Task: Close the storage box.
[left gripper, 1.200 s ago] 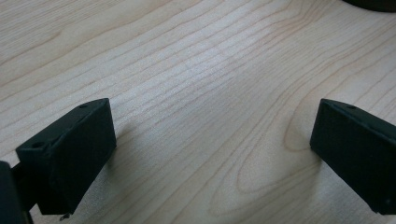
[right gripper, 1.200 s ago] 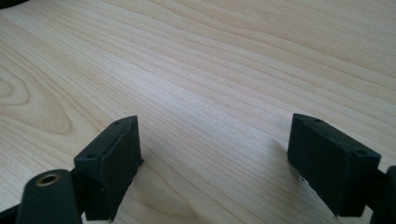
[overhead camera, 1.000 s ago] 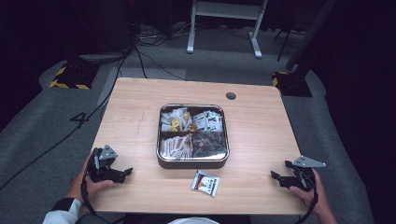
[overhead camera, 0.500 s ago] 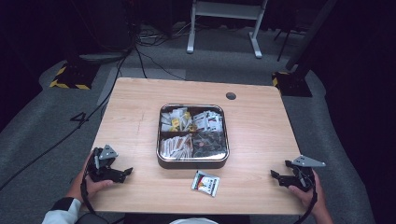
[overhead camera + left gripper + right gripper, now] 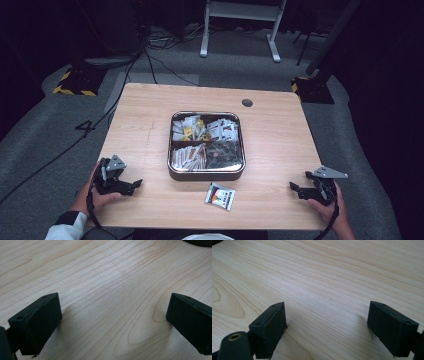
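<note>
Left gripper (image 5: 134, 184) resting low on the near left part of the wooden table (image 5: 280, 135), jaws spread wide, nothing between them but bare wood grain, as seen also in the left gripper view (image 5: 113, 325). Held by a hand (image 5: 97, 197) coming in from the bottom edge. Right gripper (image 5: 294, 188) down at the near right corner of the table, jaws likewise set wide apart over bare wood in the right gripper view (image 5: 327, 327), held by the other hand (image 5: 327, 207).

Between the two, near the front edge, a small white sachet (image 5: 220, 195) lying flat on the table, printed with black, red and yellow marks, well apart from both grippers, somewhat closer to the right one. Just behind the sachet, a square metal tin (image 5: 206, 175) with rounded corners, split into four compartments, each packed with small packets. Sachet outside the tin, close to its front wall, not touching it.
</note>
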### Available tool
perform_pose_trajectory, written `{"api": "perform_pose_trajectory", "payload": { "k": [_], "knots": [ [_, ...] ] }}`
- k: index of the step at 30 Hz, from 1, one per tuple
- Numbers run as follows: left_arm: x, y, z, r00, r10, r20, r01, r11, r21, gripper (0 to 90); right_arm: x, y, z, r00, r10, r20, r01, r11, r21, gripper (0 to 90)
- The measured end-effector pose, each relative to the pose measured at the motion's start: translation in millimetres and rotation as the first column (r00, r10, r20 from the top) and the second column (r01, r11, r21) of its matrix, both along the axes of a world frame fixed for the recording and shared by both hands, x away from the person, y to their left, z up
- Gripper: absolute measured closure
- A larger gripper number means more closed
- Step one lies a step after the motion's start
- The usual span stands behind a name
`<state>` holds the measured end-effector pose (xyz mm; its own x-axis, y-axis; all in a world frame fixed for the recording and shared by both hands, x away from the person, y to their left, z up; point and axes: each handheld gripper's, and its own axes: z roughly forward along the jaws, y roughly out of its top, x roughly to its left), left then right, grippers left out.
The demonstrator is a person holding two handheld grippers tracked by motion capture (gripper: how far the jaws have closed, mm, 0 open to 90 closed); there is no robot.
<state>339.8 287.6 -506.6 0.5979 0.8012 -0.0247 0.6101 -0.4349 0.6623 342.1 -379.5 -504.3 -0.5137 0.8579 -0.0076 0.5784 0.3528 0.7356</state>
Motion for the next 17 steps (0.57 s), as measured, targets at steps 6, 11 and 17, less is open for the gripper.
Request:
{"api": "perform_pose_trajectory", "payload": {
  "k": [6,11,17],
  "knots": [
    [0.9,0.0,0.1,1.0,-0.002,0.002,0.002,1.0,0.002,0.3,0.4,0.2,0.0,1.0,-0.001,0.0,0.001,1.0,-0.001,15.3],
    [1.0,-0.1,0.1,1.0,-0.002,0.001,0.002,1.0,0.002,0.3,0.4,0.1,0.0,1.0,0.0,0.0,0.0,1.0,-0.002,15.4],
    [1.1,-0.2,0.0,1.0,0.0,0.003,0.0,1.0,0.001,0.2,0.5,0.0,-0.1,1.0,0.0,0.001,0.0,1.0,-0.002,15.3]
  ]
}}
